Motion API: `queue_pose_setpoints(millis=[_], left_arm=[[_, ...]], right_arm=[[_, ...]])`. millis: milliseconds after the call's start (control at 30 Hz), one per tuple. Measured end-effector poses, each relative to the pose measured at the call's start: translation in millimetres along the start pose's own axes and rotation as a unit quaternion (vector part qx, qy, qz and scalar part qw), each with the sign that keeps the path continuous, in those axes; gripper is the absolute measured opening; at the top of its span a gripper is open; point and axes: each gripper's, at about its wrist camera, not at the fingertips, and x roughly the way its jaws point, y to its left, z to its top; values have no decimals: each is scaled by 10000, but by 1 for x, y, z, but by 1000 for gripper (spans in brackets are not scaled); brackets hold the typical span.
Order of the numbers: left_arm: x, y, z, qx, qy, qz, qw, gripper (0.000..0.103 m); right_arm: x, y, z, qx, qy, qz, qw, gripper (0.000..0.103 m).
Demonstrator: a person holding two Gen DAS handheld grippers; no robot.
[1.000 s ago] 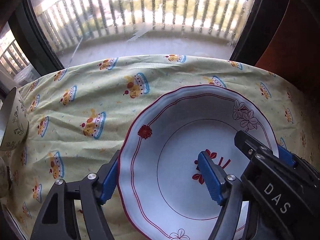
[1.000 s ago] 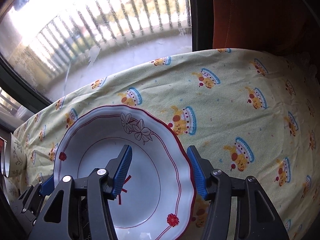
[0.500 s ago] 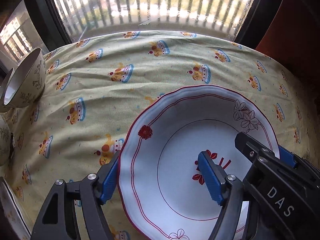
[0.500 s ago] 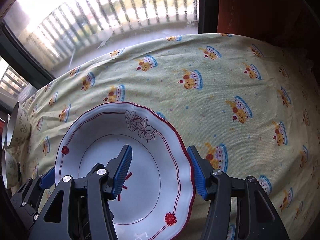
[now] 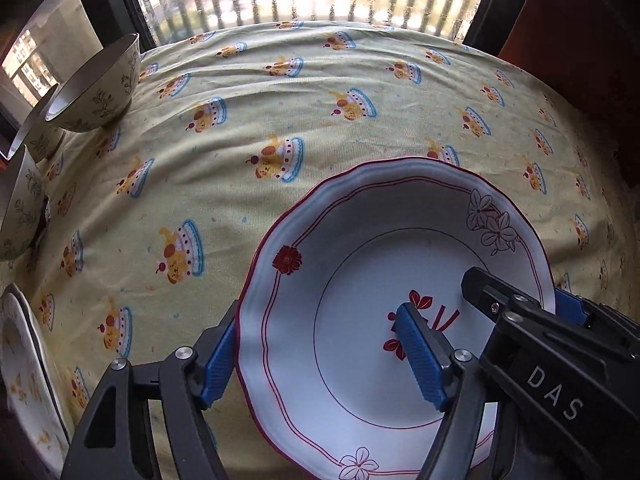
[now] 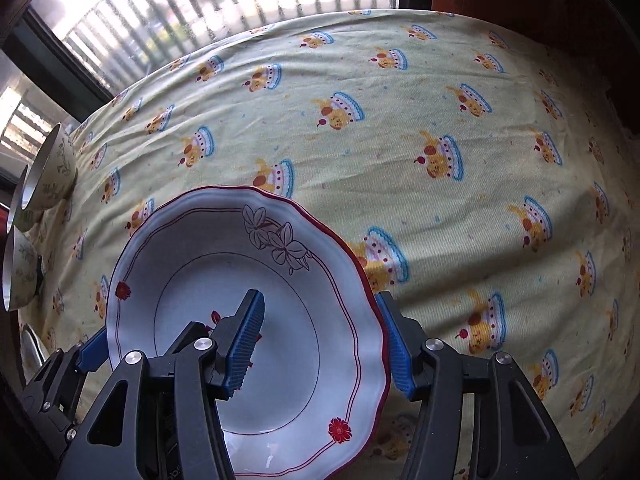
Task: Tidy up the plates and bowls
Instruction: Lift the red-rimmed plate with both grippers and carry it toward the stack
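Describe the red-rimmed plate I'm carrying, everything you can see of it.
The plate is a deep white dish with a scalloped dark red rim, thin red lines inside, outlined flowers, small red flowers and a red motif in its well. It looks glazed or melamine and appears empty. It sits face up, roughly level, over the cake-print tablecloth. The left gripper straddles one edge, the right gripper the opposite edge, each with one of its fingers inside the well and one outside the rim. Whether it touches the cloth is unclear.

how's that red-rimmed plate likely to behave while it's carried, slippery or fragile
Probably stiff: the red-rimmed plate keeps its shape with the left gripper and right gripper straddling opposite rims. Its glossy glaze looks slippery, so it might slide. It looks ceramic, so likely breakable if dropped.
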Motion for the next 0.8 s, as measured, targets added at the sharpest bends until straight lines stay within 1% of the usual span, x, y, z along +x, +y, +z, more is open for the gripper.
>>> queue_pose_setpoints(millis=[100, 200, 333, 433, 500, 567, 667, 800], left_arm=[[-1, 3, -9, -2, 37, -23, 10000, 76], [0, 4, -9, -2, 50, 105, 9999, 75], [2, 5, -8, -107, 54, 158, 9998, 74], [2, 8, -7, -195, 81, 151, 9997, 72], [2, 11, -7, -257, 96, 141, 9995, 70], [2, 10, -6, -263, 96, 159, 9995, 69], [2, 10, -7, -277, 102, 167, 9994, 68], [2, 10, -7, -270, 102, 183, 9994, 66]], right_arm=[[-3, 0, -13, -13, 106, 9, 9999, 60], [-3, 0, -20, -30, 147, 44, 9999, 60], [-3, -3, -21, -166, 0, 3, 9999, 60], [-3, -5, -19, -316, -80, -41, 9995, 60], [-1, -5, -15, -392, -114, 31, 9992, 58], [-3, -6, -13, -483, -144, 89, 9987, 53], [-2, -5, -11, -585, -129, 183, 9980, 50], [0, -3, -9, -572, -89, 236, 9980, 47]])
